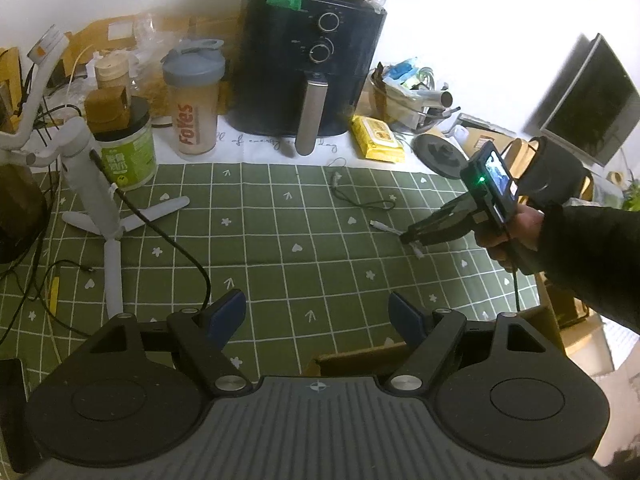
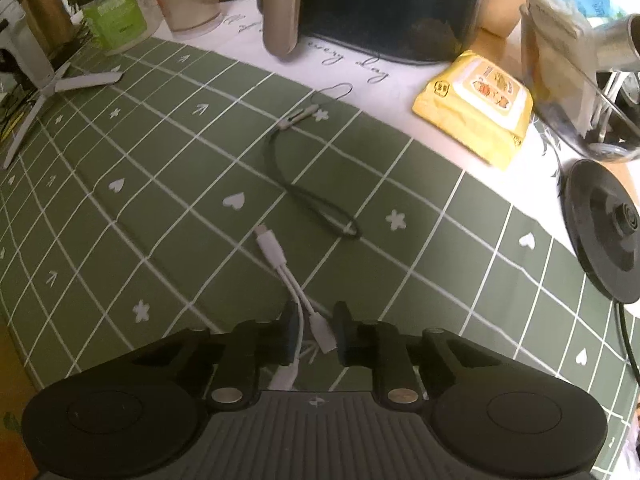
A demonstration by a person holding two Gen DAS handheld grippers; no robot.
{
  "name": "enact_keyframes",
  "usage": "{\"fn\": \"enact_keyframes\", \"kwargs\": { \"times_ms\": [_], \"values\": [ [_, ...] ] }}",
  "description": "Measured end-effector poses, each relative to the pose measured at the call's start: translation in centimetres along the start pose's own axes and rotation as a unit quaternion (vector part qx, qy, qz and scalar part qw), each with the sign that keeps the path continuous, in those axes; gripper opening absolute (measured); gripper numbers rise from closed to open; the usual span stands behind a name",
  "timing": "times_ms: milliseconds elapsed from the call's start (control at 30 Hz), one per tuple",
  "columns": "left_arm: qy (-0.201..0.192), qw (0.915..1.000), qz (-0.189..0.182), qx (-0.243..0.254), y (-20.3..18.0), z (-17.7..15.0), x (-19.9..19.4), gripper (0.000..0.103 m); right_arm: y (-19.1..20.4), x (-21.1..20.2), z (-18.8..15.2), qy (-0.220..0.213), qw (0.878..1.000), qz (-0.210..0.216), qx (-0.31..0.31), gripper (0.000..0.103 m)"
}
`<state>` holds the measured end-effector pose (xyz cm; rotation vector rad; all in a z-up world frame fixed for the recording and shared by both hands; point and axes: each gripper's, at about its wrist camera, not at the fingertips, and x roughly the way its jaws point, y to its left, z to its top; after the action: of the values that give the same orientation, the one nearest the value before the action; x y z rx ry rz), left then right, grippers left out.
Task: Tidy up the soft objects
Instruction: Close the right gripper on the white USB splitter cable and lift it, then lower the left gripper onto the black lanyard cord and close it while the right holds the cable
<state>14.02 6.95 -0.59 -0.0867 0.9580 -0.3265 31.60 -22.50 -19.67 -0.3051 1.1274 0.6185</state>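
Observation:
A short white splitter cable (image 2: pixel 276 254) lies on the green checked tablecloth (image 2: pixel 120 216). My right gripper (image 2: pixel 314 330) has its jaws closed narrowly around the cable's two branch ends, low on the cloth. It also shows in the left wrist view (image 1: pixel 412 238), with the white cable (image 1: pixel 384 226) at its tip. A black wrist strap (image 2: pixel 316 200) lies just beyond the cable, also in the left wrist view (image 1: pixel 360 202). My left gripper (image 1: pixel 318 316) is open and empty above the cloth's near part.
A black air fryer (image 1: pixel 308 64), a shaker bottle (image 1: pixel 194 100), a green jar (image 1: pixel 128 152) and a yellow wipes pack (image 1: pixel 376 138) line the back. A white tripod (image 1: pixel 100 208) with cables stands left. A black round base (image 2: pixel 608 220) sits right. A cardboard box (image 1: pixel 360 360) is near.

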Motion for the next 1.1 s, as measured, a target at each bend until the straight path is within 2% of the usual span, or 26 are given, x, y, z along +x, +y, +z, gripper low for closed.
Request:
{"fn": "enact_keyframes", "kwargs": {
  "times_ms": [333, 500, 633, 733, 767, 867, 1100],
  "values": [
    [-0.004, 0.9999, -0.006, 0.012, -0.5, 0.6, 0.1, 0.078, 1.2, 0.1, 0.3, 0.050, 0.998, 0.008, -0.036, 0.023],
    [-0.006, 0.9998, -0.006, 0.017, -0.5, 0.9, 0.2, 0.078, 1.4, 0.3, 0.6, 0.067, 0.997, 0.008, -0.032, 0.016],
    [-0.010, 0.9995, -0.007, 0.029, -0.8, 1.3, 0.1, 0.078, 1.8, 0.1, 0.3, 0.060, 0.998, 0.001, -0.026, 0.014],
    [-0.014, 0.9990, -0.008, 0.042, -1.1, 1.8, 0.1, 0.078, 1.5, -0.4, -0.2, 0.052, 0.999, 0.011, -0.004, 0.013],
    [-0.015, 0.9988, -0.007, 0.047, -1.1, 2.0, 0.2, 0.078, 1.4, -0.7, -0.4, 0.047, 0.999, 0.013, 0.002, 0.009],
    [-0.017, 0.9982, -0.007, 0.057, -1.3, 2.6, 0.4, 0.078, 1.2, -1.7, -0.8, 0.031, 0.999, 0.014, 0.019, 0.007],
    [-0.017, 0.9966, -0.011, 0.079, -1.5, 3.6, 1.1, 0.078, 1.2, -3.3, -2.2, 0.008, 0.999, 0.021, 0.048, 0.006]
  ]
}}
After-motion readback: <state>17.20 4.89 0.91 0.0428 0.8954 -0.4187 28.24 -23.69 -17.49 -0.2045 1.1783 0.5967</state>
